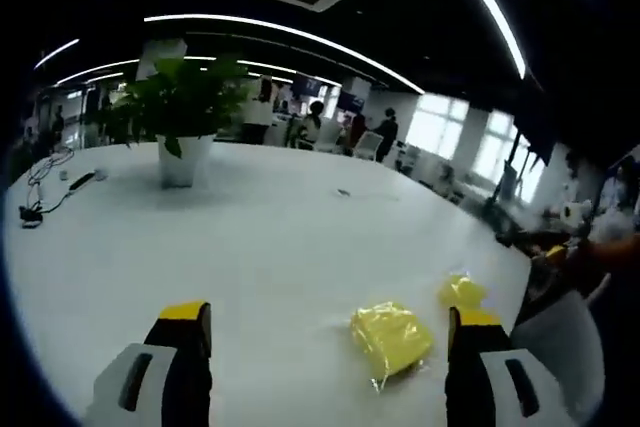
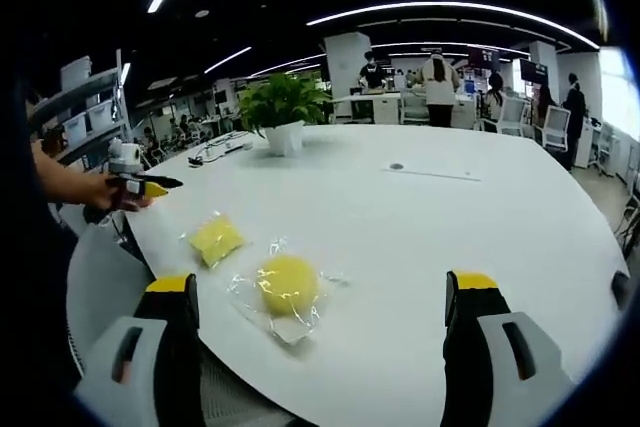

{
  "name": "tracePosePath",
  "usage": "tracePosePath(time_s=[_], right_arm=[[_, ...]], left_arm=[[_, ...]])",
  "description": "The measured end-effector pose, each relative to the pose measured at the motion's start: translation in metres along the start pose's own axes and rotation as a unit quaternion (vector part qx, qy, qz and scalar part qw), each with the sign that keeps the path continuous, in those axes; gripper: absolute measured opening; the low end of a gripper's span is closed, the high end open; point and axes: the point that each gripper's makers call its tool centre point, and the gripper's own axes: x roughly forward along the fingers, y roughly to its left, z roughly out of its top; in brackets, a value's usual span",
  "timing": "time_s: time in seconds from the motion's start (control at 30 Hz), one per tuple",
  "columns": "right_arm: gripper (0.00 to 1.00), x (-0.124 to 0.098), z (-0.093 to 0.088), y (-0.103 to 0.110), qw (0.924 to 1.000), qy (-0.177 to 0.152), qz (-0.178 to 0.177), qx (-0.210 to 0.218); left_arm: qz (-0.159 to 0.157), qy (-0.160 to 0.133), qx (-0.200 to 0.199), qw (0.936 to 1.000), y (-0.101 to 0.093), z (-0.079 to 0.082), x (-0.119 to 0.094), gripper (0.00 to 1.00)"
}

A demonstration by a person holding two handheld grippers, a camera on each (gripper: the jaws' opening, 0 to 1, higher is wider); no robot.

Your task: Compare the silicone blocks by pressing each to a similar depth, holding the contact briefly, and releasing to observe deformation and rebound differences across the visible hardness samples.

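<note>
Two bagged yellow blocks (image 2: 288,285) (image 2: 216,238), potted plant (image 2: 283,113) beyond

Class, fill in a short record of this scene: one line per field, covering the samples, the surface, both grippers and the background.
samples: square yellow block and round yellow block, each in a clear wrapper
surface: white table, both blocks lying near its edge
left gripper: open, above the table, touching nothing
right gripper: open, round block between its jaws in the view, no contact
plant: potted plant far across the table
background: office, people standing, ceiling light strips
</note>
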Motion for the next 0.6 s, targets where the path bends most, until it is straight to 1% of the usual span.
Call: tracePosePath(time_s=[0.07, 0.2, 0.3, 0.4, 0.47, 0.57, 0.6], right_arm=[[0.96, 0.000, 0.002, -0.002, 1.0000, -0.002, -0.001, -0.001], [0.96, 0.000, -0.001, -0.002, 1.0000, 0.004, 0.000, -0.004], [0.96, 0.001, -0.012, -0.003, 0.9998, 0.019, 0.004, -0.007], [0.96, 0.000, -0.016, 0.000, 0.9998, 0.020, 0.004, -0.003], [0.96, 0.000, -0.019, 0.000, 0.9999, 0.017, 0.000, -0.001], [0.96, -0.002, -0.031, 0.002, 0.9997, 0.022, -0.002, 0.014], [0.96, -0.003, -0.033, 0.002, 0.9996, 0.021, -0.002, 0.016]], left_arm=[[0.006, 0.003, 0.009, 0.9999, 0.004, -0.003, -0.012, 1.00], [0.012, -0.002, 0.003, 0.9999, 0.011, -0.003, -0.031, 1.00], [0.022, -0.008, -0.006, 0.9997, 0.012, 0.000, -0.043, 1.00], [0.033, -0.017, -0.001, 0.9993, 0.012, 0.004, -0.051, 1.00], [0.034, -0.021, -0.007, 0.9992, 0.010, 0.005, -0.055, 1.00], [0.033, -0.025, -0.012, 0.9991, 0.006, 0.005, -0.059, 1.00], [0.031, -0.022, -0.019, 0.9991, 0.004, 0.004, -0.060, 1.00]])
